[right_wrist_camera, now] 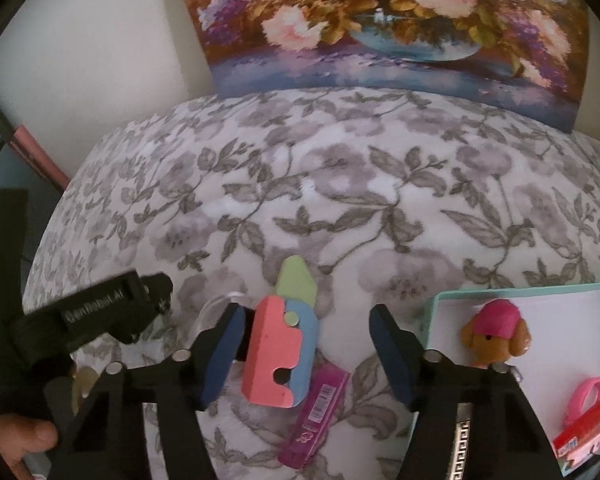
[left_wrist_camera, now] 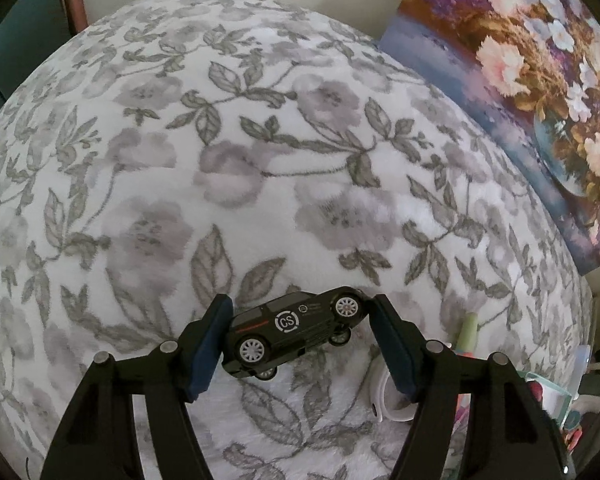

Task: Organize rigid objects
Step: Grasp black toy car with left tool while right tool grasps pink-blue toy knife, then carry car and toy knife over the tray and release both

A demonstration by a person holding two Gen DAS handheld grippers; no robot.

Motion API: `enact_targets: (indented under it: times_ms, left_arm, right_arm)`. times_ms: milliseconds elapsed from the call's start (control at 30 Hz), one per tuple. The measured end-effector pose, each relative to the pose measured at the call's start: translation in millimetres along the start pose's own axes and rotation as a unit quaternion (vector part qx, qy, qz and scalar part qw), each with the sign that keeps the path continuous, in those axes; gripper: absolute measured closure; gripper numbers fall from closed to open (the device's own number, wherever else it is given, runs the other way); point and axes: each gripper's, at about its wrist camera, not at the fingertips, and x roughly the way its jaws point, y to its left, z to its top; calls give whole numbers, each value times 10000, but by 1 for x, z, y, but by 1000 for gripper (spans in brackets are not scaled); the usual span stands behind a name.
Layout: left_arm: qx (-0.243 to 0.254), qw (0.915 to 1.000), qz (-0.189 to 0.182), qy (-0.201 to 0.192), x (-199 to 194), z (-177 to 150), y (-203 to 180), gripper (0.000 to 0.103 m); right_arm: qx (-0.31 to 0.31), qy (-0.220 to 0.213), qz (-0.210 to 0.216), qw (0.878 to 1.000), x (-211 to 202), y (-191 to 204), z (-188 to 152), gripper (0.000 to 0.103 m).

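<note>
In the left wrist view my left gripper (left_wrist_camera: 300,316) is shut on a black toy car (left_wrist_camera: 296,328) with white wheels and holds it tilted above the floral blanket (left_wrist_camera: 260,152). In the right wrist view my right gripper (right_wrist_camera: 304,320) is open over a pink, blue and green toy knife (right_wrist_camera: 284,344) that lies on the blanket (right_wrist_camera: 340,200); its left finger (right_wrist_camera: 224,352) is close beside the knife. A magenta stick-shaped pack (right_wrist_camera: 316,416) lies just below the knife.
A teal-rimmed white tray (right_wrist_camera: 548,308) at the right holds a dog figure with a pink cap (right_wrist_camera: 494,332), a pink clip (right_wrist_camera: 588,396) and a red packet (right_wrist_camera: 580,436). A flower painting (right_wrist_camera: 380,20) leans at the back. The left gripper's body (right_wrist_camera: 92,316) shows at left.
</note>
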Motion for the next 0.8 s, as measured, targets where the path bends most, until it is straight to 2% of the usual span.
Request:
enact_targets:
  times_ms: [267, 433, 567, 800]
  left_arm:
    - [-51, 10000, -18, -42, -7, 1, 7, 31]
    - [-59, 10000, -7, 18, -6, -1, 6, 31]
    - [-70, 10000, 25, 32, 0, 1, 0, 31]
    - [-85, 9999, 15, -54, -7, 0, -2, 31]
  right_arm:
    - [-221, 372, 2, 9991, 24, 10, -11, 55]
    - [-67, 464, 136, 9988, 33, 6, -17, 58]
    - [-195, 444, -27, 9988, 35, 11, -20, 63]
    - [-96, 400, 69, 9991, 30, 8, -19, 63]
